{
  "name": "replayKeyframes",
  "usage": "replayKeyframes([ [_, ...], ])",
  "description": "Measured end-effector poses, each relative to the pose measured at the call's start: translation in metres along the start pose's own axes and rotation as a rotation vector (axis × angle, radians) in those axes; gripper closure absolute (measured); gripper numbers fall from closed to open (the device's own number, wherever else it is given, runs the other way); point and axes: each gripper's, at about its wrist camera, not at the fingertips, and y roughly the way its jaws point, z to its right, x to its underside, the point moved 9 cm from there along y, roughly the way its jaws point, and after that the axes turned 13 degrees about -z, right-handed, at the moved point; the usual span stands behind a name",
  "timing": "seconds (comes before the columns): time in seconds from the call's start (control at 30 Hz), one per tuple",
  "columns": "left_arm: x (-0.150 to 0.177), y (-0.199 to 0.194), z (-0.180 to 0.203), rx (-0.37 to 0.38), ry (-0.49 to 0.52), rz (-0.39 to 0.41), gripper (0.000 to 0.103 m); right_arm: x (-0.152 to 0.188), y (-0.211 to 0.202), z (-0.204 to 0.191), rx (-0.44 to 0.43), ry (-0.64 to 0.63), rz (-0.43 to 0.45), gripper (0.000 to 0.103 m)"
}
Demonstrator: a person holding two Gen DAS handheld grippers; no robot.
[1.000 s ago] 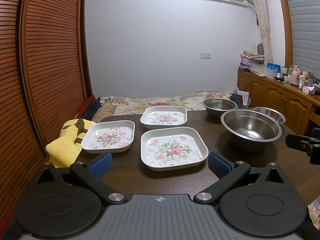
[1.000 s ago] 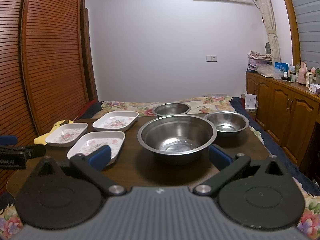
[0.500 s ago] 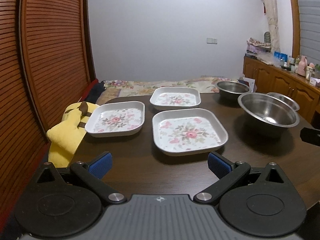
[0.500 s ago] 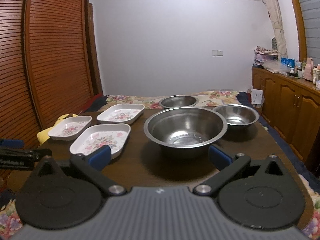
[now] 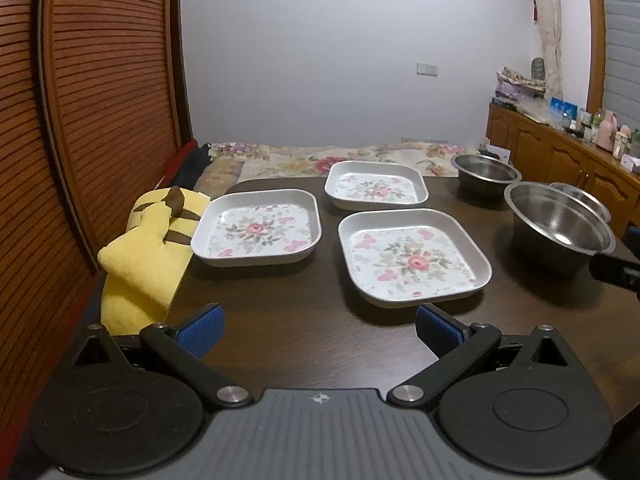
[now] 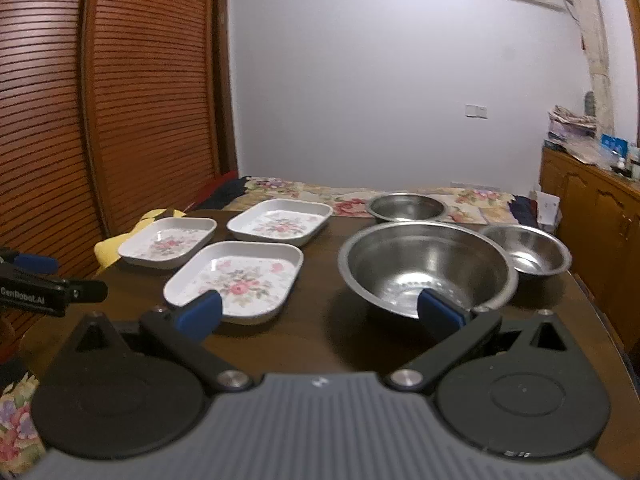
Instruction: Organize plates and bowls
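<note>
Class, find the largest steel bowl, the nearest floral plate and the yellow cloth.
Largest steel bowl (image 6: 427,272), right wrist view, inner wall.
Nearest floral plate (image 5: 414,257), left wrist view, centre flower.
Yellow cloth (image 5: 148,256), left wrist view, middle fold.

left gripper (image 5: 318,326): jaws wide, empty | right gripper (image 6: 318,312): apparently same, slightly blurred

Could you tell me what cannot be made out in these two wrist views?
- Small bowl, left wrist view: mostly hidden behind the large bowl.
- Right gripper, left wrist view: cut off by the right edge.
- Yellow plush, right wrist view: mostly hidden behind a plate.
- Items on the sideboard: too small to identify.
</note>
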Motion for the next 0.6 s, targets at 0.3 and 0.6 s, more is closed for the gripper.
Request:
replayKeyframes([
  [0.3,-0.014,-0.001,-0.027,-0.015,-0.007,0.018,0.0,-0.018,0.012,-0.025,-0.047,-0.058,0.005,0.0],
  [0.6,-0.031,0.009,-0.029,0.011,0.018,0.027,0.0,-0.024,0.038,-0.049,-0.081,-0.111,-0.023,0.002],
])
